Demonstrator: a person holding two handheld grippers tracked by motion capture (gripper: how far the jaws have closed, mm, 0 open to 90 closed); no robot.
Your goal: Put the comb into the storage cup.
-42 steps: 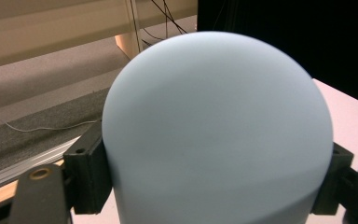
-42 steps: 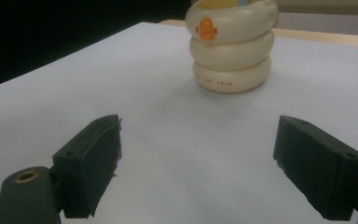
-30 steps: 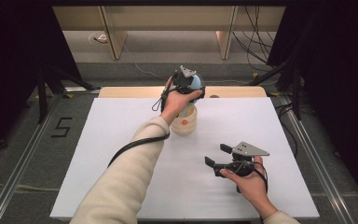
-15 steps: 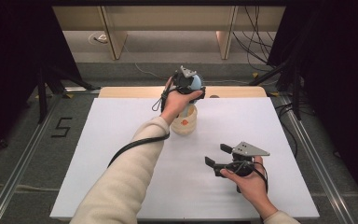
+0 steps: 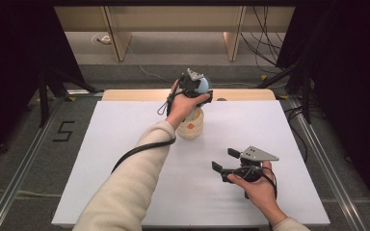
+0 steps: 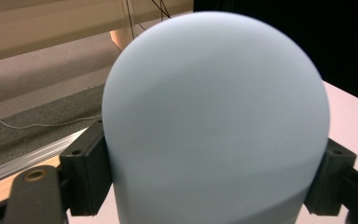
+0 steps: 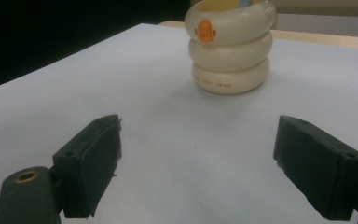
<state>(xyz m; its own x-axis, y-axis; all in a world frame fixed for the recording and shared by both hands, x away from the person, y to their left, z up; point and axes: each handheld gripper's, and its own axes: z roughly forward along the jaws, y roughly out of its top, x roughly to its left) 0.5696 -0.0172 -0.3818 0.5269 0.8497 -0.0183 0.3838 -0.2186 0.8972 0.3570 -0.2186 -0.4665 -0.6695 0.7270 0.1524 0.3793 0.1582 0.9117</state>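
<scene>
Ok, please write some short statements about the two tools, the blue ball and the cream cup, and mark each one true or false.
1. The left tool is shut on the pale blue ball. True.
2. The right tool grips the cream ringed cup. False: its jaws stand open with nothing between them, apart from the cup.
3. The cup stands upright on the white table. True.
4. The cup bears a green mark. False: the mark is orange.
5. The ball lies on the table beside the cup. False: it is held up, above the cup.
</scene>
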